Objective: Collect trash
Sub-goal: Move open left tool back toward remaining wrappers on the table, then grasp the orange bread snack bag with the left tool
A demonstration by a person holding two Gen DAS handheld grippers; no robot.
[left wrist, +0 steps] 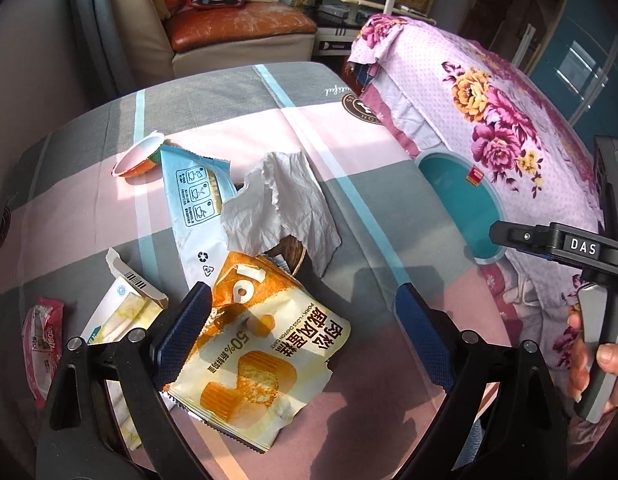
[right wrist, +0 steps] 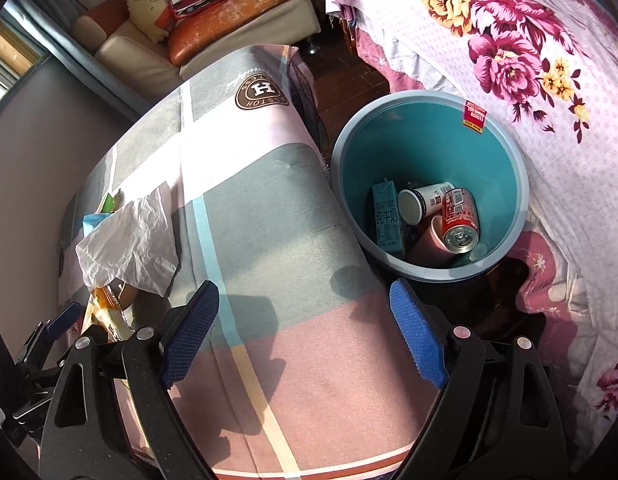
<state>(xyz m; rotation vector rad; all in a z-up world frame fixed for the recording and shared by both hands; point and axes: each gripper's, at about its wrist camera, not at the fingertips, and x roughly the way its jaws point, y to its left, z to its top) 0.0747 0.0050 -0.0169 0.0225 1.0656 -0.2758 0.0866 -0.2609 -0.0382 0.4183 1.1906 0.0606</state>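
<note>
Wrappers wait on the counter (left wrist: 349, 168)
Left gripper (left wrist: 305, 320) and right gripper (right wrist: 305, 332) fingers released, empty; cake wrapper (left wrist: 253, 360) looks light, crinkly: pinch an edge.

Bin (right wrist: 429, 152) mouth open; floral bedding (right wrist: 549, 80) crowds rim.
</note>
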